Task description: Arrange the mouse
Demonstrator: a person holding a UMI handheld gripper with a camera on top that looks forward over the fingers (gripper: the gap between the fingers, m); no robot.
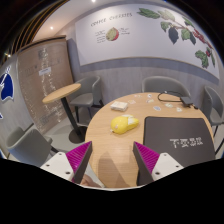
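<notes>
The gripper [113, 160] hovers with fingers spread over a round table [105, 135] bearing one yellow mouse [124, 124] beside one black mat [178, 134].

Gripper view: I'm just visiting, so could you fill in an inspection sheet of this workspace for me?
Surface: round wooden table, mostly bare.
Job's things: yellow mouse beside the black mouse mat, just off its near corner, not on it.
Clutter: small white object at the table's far side.
Tongs: tongs open, holding nothing; the mouse lies beyond the fingers.
Cables: thin white cable near the table's far edge.
Surroundings: grey chairs, a small high table, a wall poster with fruit pictures.
</notes>
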